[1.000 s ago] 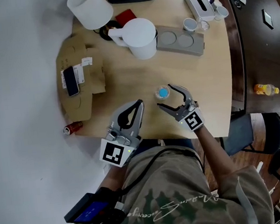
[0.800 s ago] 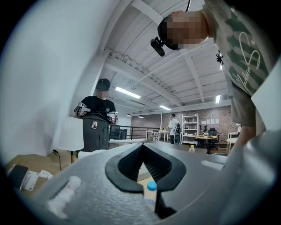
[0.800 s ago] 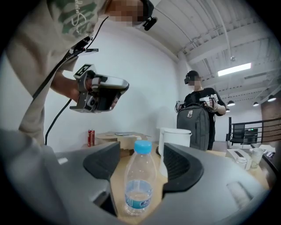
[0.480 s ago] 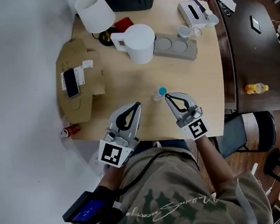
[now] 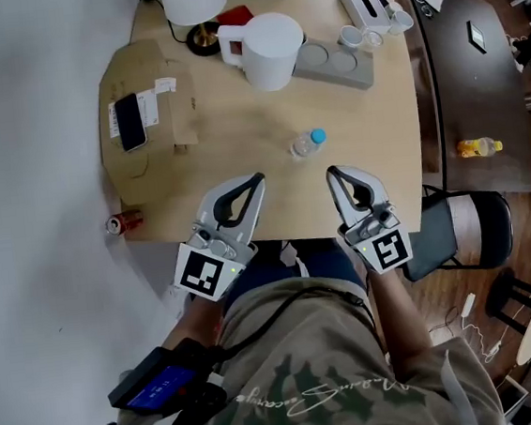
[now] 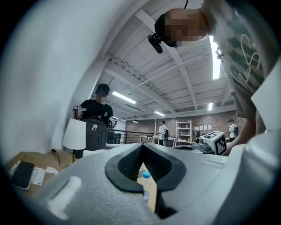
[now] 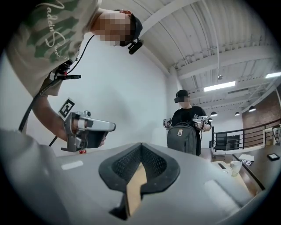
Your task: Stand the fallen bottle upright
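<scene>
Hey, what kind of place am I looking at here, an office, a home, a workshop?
Probably an open loft-style office or lab: exposed ceiling beams with strip lights, a brick wall with shelving in front of it, and a wooden table carrying a lamp.

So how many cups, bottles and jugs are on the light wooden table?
small cups: 3
bottle: 1
white jug: 1
total: 5

Muted light, fisheye warp, dark corners, edges perhaps soft
</scene>
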The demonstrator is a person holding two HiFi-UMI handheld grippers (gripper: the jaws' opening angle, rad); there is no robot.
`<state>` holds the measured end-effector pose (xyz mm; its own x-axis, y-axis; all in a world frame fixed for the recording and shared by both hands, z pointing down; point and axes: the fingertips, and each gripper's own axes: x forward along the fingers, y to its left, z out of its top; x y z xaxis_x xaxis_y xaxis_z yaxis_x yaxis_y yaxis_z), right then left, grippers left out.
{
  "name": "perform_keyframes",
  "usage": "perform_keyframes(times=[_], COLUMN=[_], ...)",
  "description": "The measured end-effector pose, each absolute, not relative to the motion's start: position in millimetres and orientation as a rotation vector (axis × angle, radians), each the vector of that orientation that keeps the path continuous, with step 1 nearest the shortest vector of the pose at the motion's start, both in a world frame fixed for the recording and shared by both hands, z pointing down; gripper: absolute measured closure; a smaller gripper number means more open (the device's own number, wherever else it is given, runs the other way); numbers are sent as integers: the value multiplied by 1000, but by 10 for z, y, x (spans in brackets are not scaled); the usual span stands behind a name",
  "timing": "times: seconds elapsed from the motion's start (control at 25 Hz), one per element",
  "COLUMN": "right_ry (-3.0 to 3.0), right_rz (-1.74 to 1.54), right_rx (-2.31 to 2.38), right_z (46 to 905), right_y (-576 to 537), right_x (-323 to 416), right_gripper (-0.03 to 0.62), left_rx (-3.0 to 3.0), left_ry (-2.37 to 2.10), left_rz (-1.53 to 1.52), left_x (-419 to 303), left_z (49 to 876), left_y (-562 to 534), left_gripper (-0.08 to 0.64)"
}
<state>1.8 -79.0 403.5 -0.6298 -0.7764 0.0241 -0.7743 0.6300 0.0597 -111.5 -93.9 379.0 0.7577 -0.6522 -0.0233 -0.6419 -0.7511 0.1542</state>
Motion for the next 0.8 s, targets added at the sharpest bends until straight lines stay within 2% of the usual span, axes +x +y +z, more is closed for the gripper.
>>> perform_keyframes(times=[0.52,0.8], right_ry=[-2847,-2969], right_rz=[-35,-174], right_rx=[1246,1258], right_z=[3972,3589], right_y=[-21,964], right_x=[103,406], right_gripper=[589,589], left_rx=[2852,2896], left_ry=[-1237,-1308], left_rz=[-60,-2], left_x=[-1216,-860], left_z=[3568,3460], left_y=[-143,710], left_gripper=[558,558])
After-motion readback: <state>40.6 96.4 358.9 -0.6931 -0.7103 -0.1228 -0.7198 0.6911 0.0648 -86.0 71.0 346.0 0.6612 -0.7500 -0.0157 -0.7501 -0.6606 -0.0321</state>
